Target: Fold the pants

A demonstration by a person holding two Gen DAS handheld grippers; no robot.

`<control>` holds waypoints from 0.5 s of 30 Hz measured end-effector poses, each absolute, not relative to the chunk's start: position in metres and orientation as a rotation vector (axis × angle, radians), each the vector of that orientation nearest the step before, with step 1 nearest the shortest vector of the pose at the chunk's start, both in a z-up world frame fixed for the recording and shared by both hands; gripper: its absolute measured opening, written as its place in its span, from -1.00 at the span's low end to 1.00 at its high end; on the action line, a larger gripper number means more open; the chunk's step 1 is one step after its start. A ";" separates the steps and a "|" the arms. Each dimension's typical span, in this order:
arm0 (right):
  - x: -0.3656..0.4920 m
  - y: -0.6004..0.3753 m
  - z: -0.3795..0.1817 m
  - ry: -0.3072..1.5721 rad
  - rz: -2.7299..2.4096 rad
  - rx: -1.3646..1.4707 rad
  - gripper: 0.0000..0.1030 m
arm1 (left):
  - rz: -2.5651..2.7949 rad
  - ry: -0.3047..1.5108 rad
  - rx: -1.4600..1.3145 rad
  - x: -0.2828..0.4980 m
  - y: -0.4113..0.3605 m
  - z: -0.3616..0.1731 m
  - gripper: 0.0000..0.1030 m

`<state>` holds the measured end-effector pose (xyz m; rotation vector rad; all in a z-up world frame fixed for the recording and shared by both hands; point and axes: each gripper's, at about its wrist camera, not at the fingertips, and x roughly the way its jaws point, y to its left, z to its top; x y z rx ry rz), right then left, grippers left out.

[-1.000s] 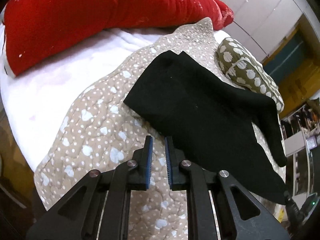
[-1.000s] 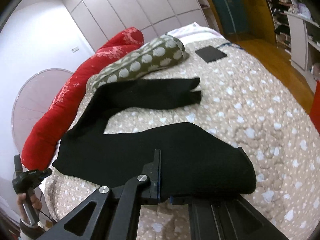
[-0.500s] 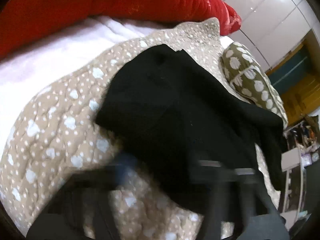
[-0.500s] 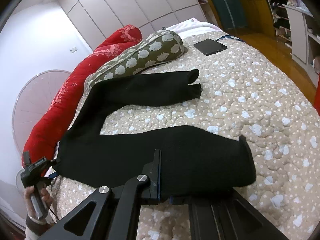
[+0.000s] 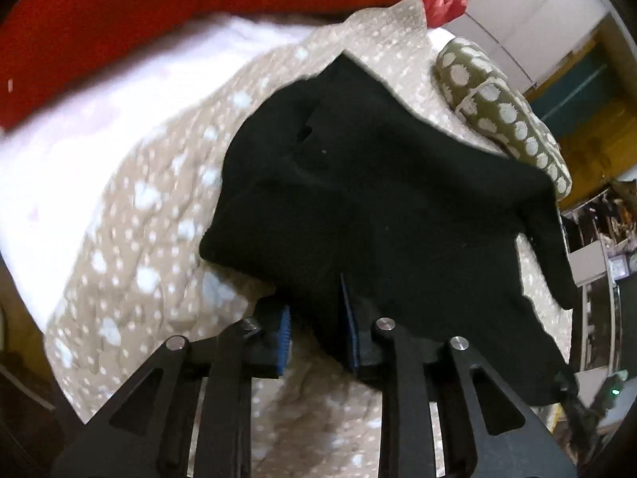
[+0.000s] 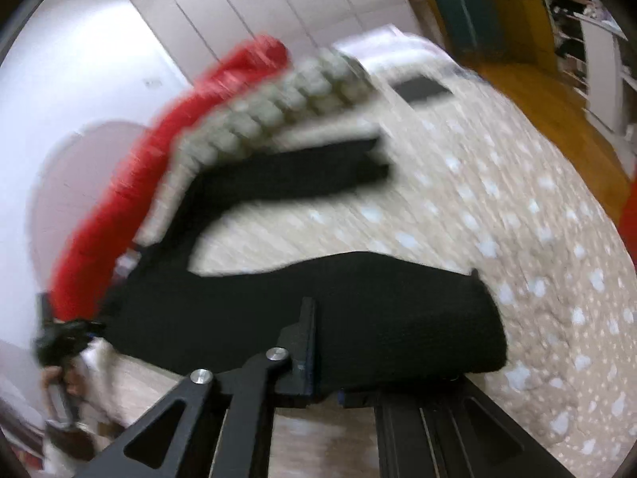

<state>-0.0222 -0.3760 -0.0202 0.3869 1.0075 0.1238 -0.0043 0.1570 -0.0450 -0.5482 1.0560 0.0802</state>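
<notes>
- Jaws on the left gripper (image 5: 316, 326): slightly apart, just been opening, with the near edge of the black pants (image 5: 378, 199) hanging between the blue pads; no squeeze on the cloth to be seen.
- Jaws on the right gripper (image 6: 324, 382): also just been opening, with the cuff end of the near pant leg bunched between them and draped over the right finger; cannot tell whether the pads press the cloth or merely flank it.
- Pants spread on the dotted beige quilt (image 5: 151, 219). In the left view, filling the centre and running off towards 4 o'clock, waist end nearest the lens.
- In the right view, blurred: near leg (image 6: 358, 310) across 6 o'clock, far leg at about 12 o'clock, just below the green spotted pillow (image 6: 278, 107); joined at the waist near 9 o'clock, legs well apart in an open V.
- Red bolster (image 5: 159, 8) at 11 o'clock in the left view, clear of the garment.
- Done so far, judging by the lie of the cloth: laid out roughly flat, both ends reached, no fold made yet.
- Left to do, most likely: bring one leg over onto the other, smooth, then double cuffs towards waist.
</notes>
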 end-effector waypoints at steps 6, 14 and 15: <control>-0.017 -0.369 0.009 0.938 0.076 0.244 -0.43 | 0.193 0.943 -0.409 -0.030 0.163 0.001 -0.36; 0.051 -0.278 0.081 0.746 0.319 0.102 -0.28 | 0.146 0.925 -0.325 0.006 0.153 0.018 -0.36; 0.061 -0.263 0.090 0.711 0.299 0.056 -0.28 | 0.143 0.931 -0.320 0.015 0.149 0.016 -0.36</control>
